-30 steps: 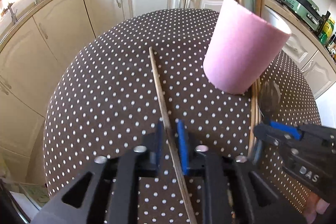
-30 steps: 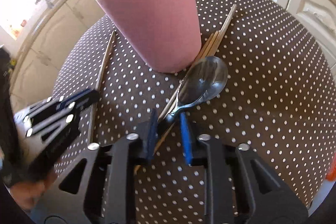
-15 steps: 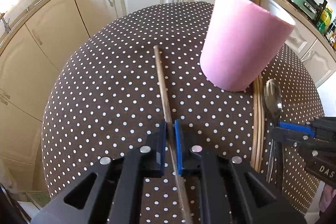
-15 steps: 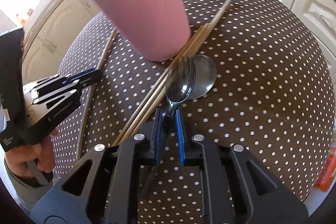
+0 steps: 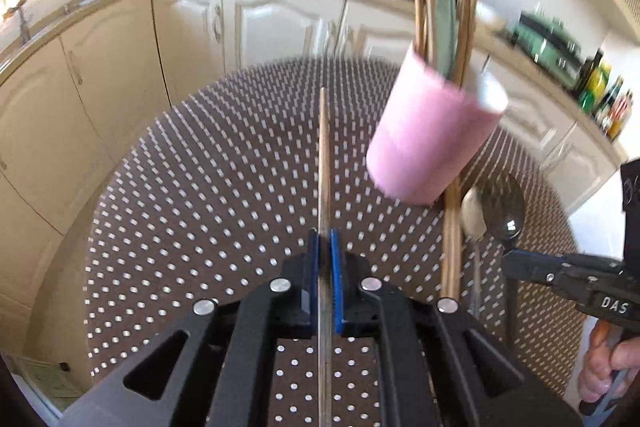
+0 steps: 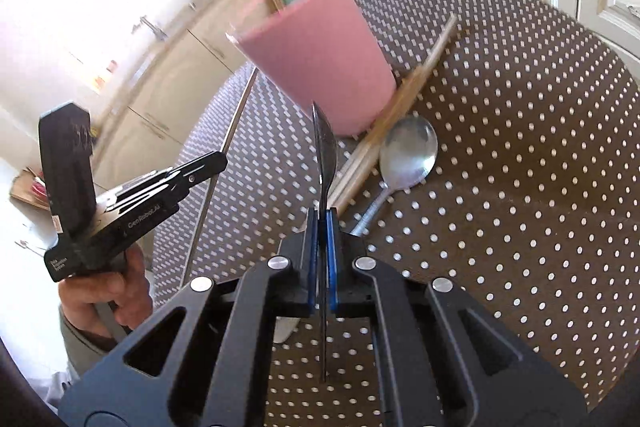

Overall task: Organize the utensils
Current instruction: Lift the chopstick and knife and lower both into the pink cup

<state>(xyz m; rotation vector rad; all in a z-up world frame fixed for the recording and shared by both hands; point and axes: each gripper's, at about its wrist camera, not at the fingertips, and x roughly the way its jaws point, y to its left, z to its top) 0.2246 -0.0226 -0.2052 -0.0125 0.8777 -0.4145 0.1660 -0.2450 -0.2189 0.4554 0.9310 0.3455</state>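
The polka-dot surface [image 5: 200, 187] carries a pink cup [image 5: 428, 143] near its far edge, already loaded with sticks and a green utensil whose upper ends are cut off by the frame. The left gripper [image 5: 325, 251] has its fingers [image 5: 335, 267] clenched on a single wooden chopstick [image 5: 324, 155]. The right gripper [image 6: 321, 227] has its fingers clamped on a dark utensil [image 6: 323, 155], seen edge-on and blurred; its type cannot be determined. Loose chopsticks [image 6: 384, 131] and a silver spoon [image 6: 408, 155] lie just beside the cup base.

left gripper [image 5: 325, 281]: black frame, blue fingers [image 5: 337, 283], silver screws | right gripper [image 6: 322, 259]: same, white lettering
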